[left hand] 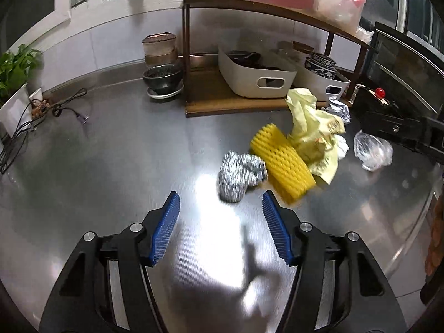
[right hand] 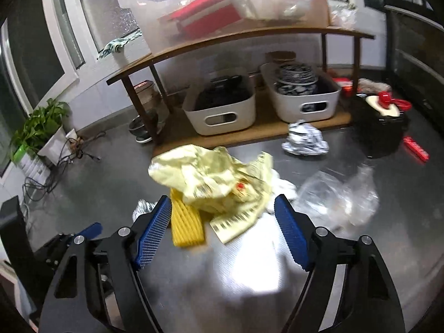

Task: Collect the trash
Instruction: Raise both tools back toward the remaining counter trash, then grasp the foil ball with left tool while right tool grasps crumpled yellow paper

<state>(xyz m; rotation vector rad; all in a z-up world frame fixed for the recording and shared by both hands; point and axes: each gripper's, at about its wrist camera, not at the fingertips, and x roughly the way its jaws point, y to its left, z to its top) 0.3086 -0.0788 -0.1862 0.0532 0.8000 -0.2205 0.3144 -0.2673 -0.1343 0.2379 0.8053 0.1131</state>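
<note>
Currently both grippers hang over the steel bench [left hand: 111, 152], each pointing at the heap of trash. Left gripper [left hand: 220, 226]: blue fingers [left hand: 166, 227] stand partly apart with nothing between them; bare bench shows in the gap. The foil ball [left hand: 240, 176] lies just beyond the tips, touching the yellow foam net [left hand: 281, 166] to its right. Right gripper [right hand: 222, 229]: fingers [right hand: 291, 238] stand wide apart and grip nothing; the lower edge of the pale yellow wrapper [right hand: 219, 180] and the foam net [right hand: 187, 226] lie on the bench near the left finger. The wrapper rests partly on the foam net. A clear plastic bag [right hand: 341, 197] lies just right of the wrapper, and a second foil wad [right hand: 305, 138] sits near the wooden shelf [right hand: 249, 136], which carries two white bins [right hand: 222, 113]. A potted plant [right hand: 38, 130] stands far left
</note>
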